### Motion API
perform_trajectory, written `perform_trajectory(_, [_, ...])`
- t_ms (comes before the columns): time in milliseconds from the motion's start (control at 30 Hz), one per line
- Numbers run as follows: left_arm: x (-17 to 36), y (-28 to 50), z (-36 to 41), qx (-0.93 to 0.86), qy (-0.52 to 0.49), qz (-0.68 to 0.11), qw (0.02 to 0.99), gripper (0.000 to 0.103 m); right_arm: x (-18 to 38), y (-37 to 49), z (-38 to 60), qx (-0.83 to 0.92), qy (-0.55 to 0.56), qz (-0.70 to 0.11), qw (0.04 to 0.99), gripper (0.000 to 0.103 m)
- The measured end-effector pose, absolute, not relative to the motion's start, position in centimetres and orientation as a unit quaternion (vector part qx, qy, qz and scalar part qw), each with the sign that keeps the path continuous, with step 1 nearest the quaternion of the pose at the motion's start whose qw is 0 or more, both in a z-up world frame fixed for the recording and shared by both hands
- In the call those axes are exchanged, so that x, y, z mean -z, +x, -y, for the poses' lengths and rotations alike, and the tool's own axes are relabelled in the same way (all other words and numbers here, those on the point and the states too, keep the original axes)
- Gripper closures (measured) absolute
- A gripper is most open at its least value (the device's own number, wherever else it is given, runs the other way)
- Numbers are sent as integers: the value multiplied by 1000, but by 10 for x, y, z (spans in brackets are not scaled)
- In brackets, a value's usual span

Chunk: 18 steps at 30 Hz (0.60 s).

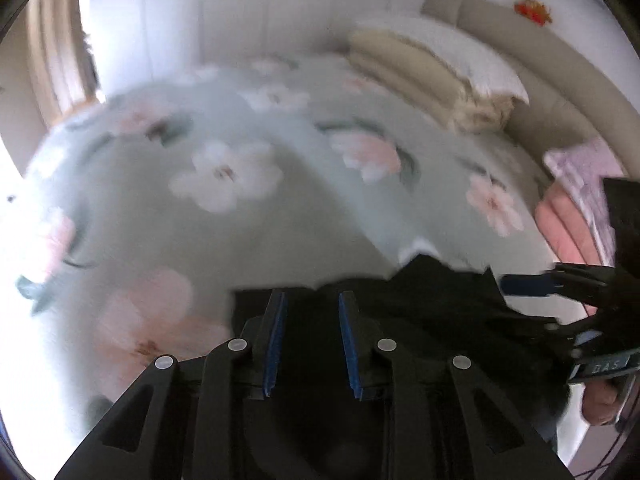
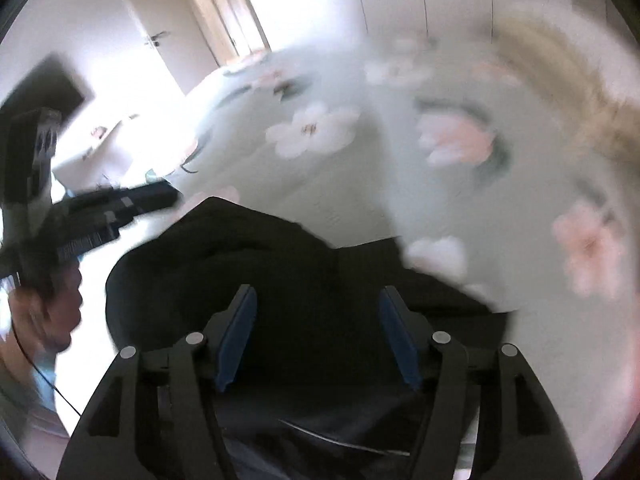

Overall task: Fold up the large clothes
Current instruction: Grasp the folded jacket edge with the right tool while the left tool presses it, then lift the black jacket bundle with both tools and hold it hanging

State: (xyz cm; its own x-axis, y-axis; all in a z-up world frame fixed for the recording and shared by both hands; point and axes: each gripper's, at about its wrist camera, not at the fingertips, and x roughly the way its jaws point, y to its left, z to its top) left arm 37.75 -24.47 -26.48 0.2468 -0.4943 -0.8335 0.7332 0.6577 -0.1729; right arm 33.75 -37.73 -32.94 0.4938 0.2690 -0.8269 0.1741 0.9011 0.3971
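Note:
A black garment (image 1: pixel 432 304) lies bunched at the near edge of a bed with a pale green floral sheet (image 1: pixel 240 208). My left gripper (image 1: pixel 312 300) is open, its blue pads apart over the black cloth, holding nothing. The right gripper (image 1: pixel 532 286) shows at the right of the left wrist view, at the garment's edge. In the right wrist view my right gripper (image 2: pixel 318 296) is open with wide-spread blue pads above the black garment (image 2: pixel 256 248). The left gripper (image 2: pixel 120 200) reaches in from the left there. Both views are motion-blurred.
Folded cream blankets and a white pillow (image 1: pixel 440 72) sit at the far right of the bed by a beige headboard (image 1: pixel 560 60). White wardrobe doors (image 1: pixel 240 8) stand behind. A pink patterned cloth (image 1: pixel 580 184) lies at the right. A door (image 2: pixel 160 40) is at the left.

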Motion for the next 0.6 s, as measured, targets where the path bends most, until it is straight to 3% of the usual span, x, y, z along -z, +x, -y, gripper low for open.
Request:
perform_trajectory(100, [288, 361, 234, 428, 116, -500, 744, 77, 348, 329, 368, -63, 255, -524, 810, 37])
perform_trajectory(300, [330, 263, 181, 461, 162, -541, 685, 77, 370, 248, 325, -107, 183, -589, 780, 37])
perform_trajectory(467, [387, 241, 174, 413, 162, -563, 698, 75, 434, 230, 302, -68, 158, -631, 757, 39])
perform_trajectory(500, [394, 239, 175, 409, 167, -554, 705, 75, 444, 232, 303, -59, 159, -633, 755, 43])
perform_trajectory(600, [400, 235, 176, 400, 158, -545, 719, 76, 465, 235, 310, -45, 179, -628, 756, 43])
